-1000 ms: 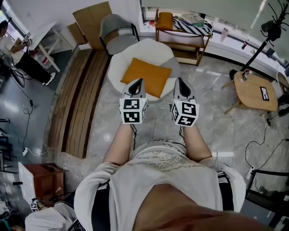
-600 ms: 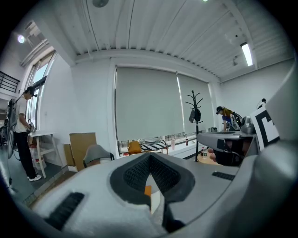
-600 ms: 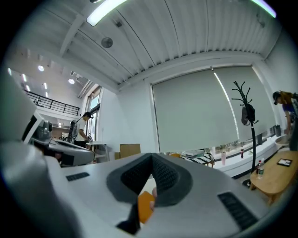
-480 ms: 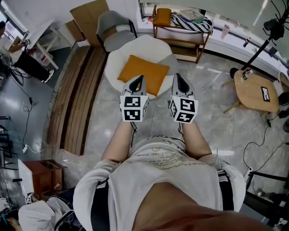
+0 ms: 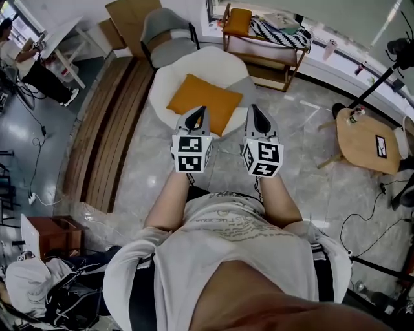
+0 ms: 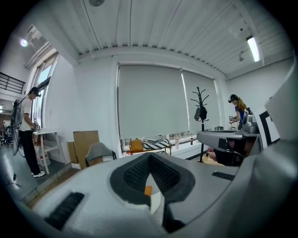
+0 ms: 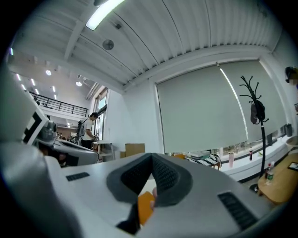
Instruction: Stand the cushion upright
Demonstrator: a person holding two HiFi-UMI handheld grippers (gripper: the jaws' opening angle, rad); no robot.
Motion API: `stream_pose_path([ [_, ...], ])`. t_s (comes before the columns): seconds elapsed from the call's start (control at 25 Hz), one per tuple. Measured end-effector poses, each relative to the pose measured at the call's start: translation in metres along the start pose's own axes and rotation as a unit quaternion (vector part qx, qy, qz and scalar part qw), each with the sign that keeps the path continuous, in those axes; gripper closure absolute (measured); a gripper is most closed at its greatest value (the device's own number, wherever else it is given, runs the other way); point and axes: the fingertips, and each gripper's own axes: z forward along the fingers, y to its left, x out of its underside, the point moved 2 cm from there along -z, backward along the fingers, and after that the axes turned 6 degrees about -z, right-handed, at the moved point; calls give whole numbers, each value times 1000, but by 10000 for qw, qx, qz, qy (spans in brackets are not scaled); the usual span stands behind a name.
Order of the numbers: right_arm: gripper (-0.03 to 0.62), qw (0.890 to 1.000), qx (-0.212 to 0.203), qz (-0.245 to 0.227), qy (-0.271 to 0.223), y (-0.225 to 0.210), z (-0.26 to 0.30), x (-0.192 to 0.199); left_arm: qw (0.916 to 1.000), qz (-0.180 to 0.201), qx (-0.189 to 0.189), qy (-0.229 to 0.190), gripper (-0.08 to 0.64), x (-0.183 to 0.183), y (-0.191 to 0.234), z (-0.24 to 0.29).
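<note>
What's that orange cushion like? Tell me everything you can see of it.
The orange cushion is square, plump and plain, seemingly of soft fabric. It lies flat, turned slightly askew like a diamond, on a white round seat, and is not yet upright. Only the seat touches it, as far as I can tell; nothing holds it.

The room is bright and evenly lit: a ceiling strip lamp [image 7: 106, 10] glows white and the drawn blind [image 6: 149, 100] lets soft daylight through. The stone floor [image 5: 304, 168] has a pale sheen, and shadows are faint. Both gripper views bulge, with black corners. The left gripper [image 6: 150, 162] and right gripper [image 7: 152, 162] look slightly soft close up.
</note>
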Motion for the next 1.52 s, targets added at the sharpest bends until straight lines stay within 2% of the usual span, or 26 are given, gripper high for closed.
stream_pose_path([
  [0.44, 566, 9999, -115, -6, 8, -4, 30, 6, 10000, 85, -16, 43, 540, 0, 11, 28],
  [0.8, 565, 9998, -158, -62, 44, 7, 95, 2, 10000, -40, 74, 41, 540, -13, 55, 77],
  [1.08, 565, 9997, -113, -126, 146, 12, 138, 11, 9998, -103, 149, 115, 540, -11, 85, 112],
  [1.52, 565, 9989, 30, -206, 423, 36, 229, 13, 9987, -204, 341, 328, 540, -19, 162, 172],
])
